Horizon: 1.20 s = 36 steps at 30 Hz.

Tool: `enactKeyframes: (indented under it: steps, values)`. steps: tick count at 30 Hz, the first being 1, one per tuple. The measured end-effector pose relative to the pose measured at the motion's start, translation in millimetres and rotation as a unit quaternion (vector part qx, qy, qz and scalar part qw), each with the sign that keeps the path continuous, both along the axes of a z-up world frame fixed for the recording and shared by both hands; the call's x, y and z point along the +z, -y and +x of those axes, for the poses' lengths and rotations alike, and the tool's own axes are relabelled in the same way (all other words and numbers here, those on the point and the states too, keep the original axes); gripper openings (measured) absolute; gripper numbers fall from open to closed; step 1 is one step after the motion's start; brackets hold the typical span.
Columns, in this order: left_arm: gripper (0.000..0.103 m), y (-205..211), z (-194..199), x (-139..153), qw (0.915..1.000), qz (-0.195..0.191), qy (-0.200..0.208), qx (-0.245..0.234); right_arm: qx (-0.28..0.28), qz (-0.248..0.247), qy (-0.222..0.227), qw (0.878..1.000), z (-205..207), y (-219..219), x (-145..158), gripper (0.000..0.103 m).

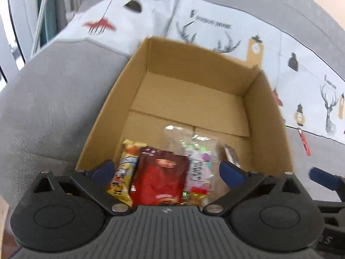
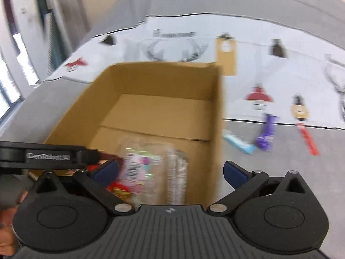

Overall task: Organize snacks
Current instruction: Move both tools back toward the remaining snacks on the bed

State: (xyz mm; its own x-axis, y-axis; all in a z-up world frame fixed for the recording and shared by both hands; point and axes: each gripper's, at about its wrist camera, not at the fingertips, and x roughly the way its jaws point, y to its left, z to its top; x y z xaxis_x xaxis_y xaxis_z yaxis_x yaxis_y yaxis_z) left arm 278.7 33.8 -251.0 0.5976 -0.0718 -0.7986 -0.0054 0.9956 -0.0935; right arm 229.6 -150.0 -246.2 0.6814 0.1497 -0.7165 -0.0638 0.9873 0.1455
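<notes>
- I am holding my left gripper [image 1: 166,172] over the near end of the box [image 1: 267,108], jaws spread wide and pinching nothing; the pads are standing clear of the packets below.
- My right gripper [image 2: 170,172] is hovering just beside it, over the same near end, jaws equally spread and empty.
- Under my left jaws a red pouch [image 1: 160,177] is lying in the box, touching a yellow packet [image 1: 124,172] on one side and a clear bag [image 1: 198,164] of mixed sweets on the other.
- The far half of the box is showing only bare cardboard.
- Outside the box, on the grey sofa [image 2: 280,172], a blue packet [image 2: 239,144], a purple packet [image 2: 266,133] and a red stick [image 2: 307,140] are waiting, near one another but well apart from the box wall.
- Both views are blurring, so I am judging edges poorly.
- Risks, as I judge them: my two grippers are crowding together and could knock each other; a low sweep toward the loose snacks could catch the box wall and shove it; the thin stick could slip from my pads.
</notes>
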Motion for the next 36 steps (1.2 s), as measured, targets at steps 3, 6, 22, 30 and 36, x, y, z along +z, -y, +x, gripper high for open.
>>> enactKeyframes:
  steps: [3,6,22,30,36]
  values:
    - [0.103,19,-8,10,1.0000,-0.003,-0.008,-0.003,-0.016,-0.062,-0.012,0.998,-11,14,8,0.103]
    - [0.103,42,-18,17,0.9998,0.005,0.010,-0.013,-0.028,-0.078,0.059,0.995,-37,45,13,0.103]
    - [0.100,231,12,5,0.9774,-0.009,0.081,-0.195,-0.091,0.024,0.104,0.990,-65,242,-60,0.093]
    - [0.079,296,117,-58,0.9800,0.001,0.010,-0.199,-0.143,0.107,0.032,0.983,22,317,-110,0.056]
    - [0.068,318,182,-107,0.9784,0.023,-0.039,-0.202,-0.046,0.045,0.034,0.997,98,315,-134,0.052]
